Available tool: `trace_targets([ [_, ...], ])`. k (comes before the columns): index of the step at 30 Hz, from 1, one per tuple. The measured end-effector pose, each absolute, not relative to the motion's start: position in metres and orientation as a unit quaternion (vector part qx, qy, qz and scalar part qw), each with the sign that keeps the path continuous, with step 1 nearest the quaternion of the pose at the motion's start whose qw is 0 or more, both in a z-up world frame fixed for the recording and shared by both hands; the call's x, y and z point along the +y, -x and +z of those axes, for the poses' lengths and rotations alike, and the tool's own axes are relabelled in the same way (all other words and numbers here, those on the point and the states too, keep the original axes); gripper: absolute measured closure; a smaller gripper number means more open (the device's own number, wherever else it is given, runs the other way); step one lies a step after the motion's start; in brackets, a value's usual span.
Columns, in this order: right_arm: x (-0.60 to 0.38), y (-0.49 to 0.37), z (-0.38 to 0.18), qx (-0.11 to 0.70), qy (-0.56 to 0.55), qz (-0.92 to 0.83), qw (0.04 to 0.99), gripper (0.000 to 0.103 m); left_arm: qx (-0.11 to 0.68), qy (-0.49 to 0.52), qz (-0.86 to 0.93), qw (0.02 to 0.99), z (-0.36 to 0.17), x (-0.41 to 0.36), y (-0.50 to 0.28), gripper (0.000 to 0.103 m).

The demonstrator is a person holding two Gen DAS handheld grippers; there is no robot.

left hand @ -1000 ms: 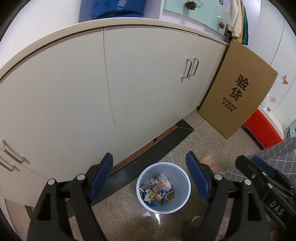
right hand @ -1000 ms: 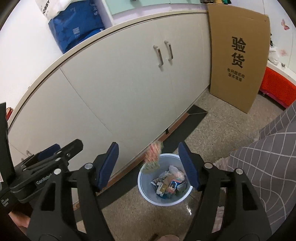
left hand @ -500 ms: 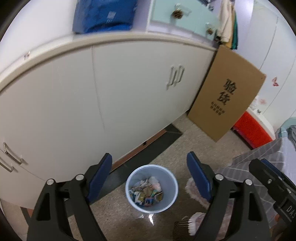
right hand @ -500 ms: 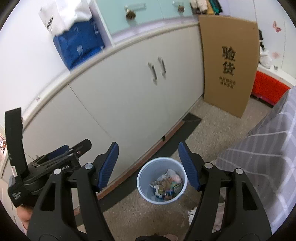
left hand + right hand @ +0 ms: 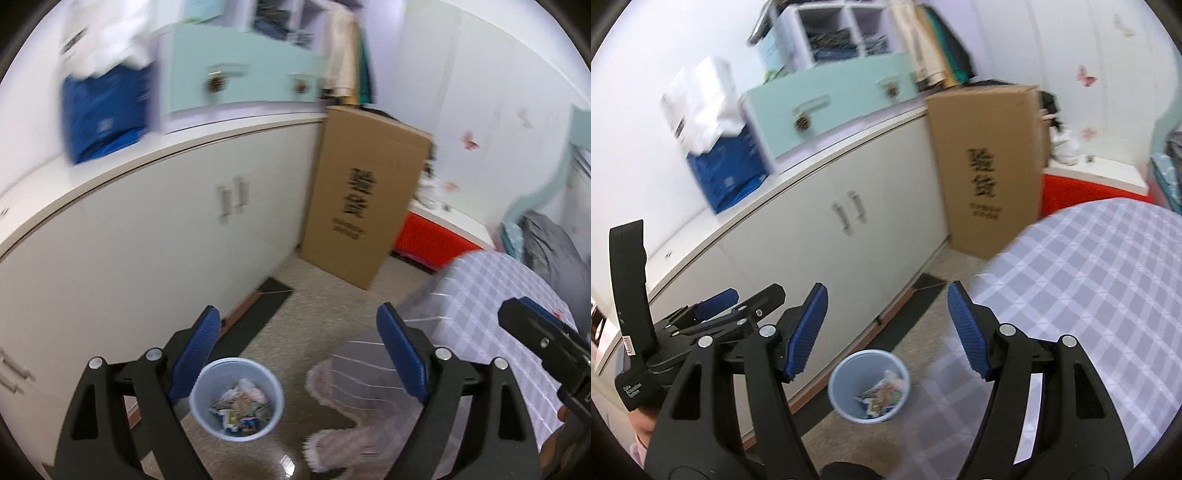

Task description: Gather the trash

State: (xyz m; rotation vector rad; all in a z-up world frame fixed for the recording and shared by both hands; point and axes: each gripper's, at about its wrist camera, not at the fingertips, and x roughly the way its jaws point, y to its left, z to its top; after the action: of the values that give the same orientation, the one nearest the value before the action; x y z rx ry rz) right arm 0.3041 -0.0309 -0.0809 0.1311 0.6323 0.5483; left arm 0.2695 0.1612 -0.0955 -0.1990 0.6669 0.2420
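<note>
Motion blur smears the shelf items, and the scraps in the blue bin [image 5: 236, 398] are hard to identify. My left claw [image 5: 299, 354], jaws just widening, and right claw [image 5: 886, 328] tilt downward, both spread and empty, above the bin on the floor near the cabinet [image 5: 820, 251].

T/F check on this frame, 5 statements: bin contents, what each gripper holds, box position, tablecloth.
1. The round pale blue plastic bin on the floor holds mixed wrappers and scraps. True.
2. The left gripper grips a wrapper between its blue fingers. False: the fingers stand open with nothing between them.
3. The right gripper is open and holds nothing. True.
4. The tall brown cardboard box with black printed characters lies flat on the floor. False: it stands upright against the end of the white cabinet.
5. The checked cloth is red and green. False: it is pale purple and white.
</note>
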Motion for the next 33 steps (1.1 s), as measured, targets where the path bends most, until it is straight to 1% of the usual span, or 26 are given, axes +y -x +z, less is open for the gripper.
trace_targets([
  [7, -0.154, -0.318, -0.081, 0.298, -0.089, 0.178, 0.934, 0.036, 0.335, 0.024, 0.033, 0.941, -0.09, 0.046, -0.309, 0.018],
  [12, -0.247, -0.34, -0.092, 0.309, -0.109, 0.09, 0.941, 0.036, 0.352, -0.016, -0.002, 0.936, -0.098, -0.023, -0.336, 0.018],
  [17, -0.321, -0.373, -0.114, 0.335, -0.143, 0.017, 0.931, 0.036, 0.359, -0.034, -0.019, 0.933, -0.105, -0.06, -0.354, 0.018],
  [24, -0.354, -0.416, -0.149, 0.38, -0.151, -0.019, 0.912, 0.037, 0.371, -0.027, -0.024, 0.928, -0.113, -0.074, -0.377, 0.018],
  [27, -0.355, -0.432, -0.155, 0.387, -0.147, -0.024, 0.91, 0.042, 0.375, -0.022, -0.019, 0.926, -0.117, -0.068, -0.386, 0.018],
  [29, -0.354, -0.441, -0.16, 0.397, -0.143, -0.027, 0.906, 0.053, 0.379, -0.011, -0.014, 0.925, -0.12, -0.059, -0.389, 0.018],
  [31, -0.35, -0.444, -0.162, 0.4, -0.133, -0.037, 0.906, 0.06, 0.38, -0.001, -0.01, 0.925, -0.122, -0.048, -0.391, 0.018],
  [33, -0.348, -0.449, -0.162, 0.404, -0.127, -0.041, 0.905, 0.074, 0.38, 0.005, -0.004, 0.925, -0.123, -0.037, -0.392, 0.018],
])
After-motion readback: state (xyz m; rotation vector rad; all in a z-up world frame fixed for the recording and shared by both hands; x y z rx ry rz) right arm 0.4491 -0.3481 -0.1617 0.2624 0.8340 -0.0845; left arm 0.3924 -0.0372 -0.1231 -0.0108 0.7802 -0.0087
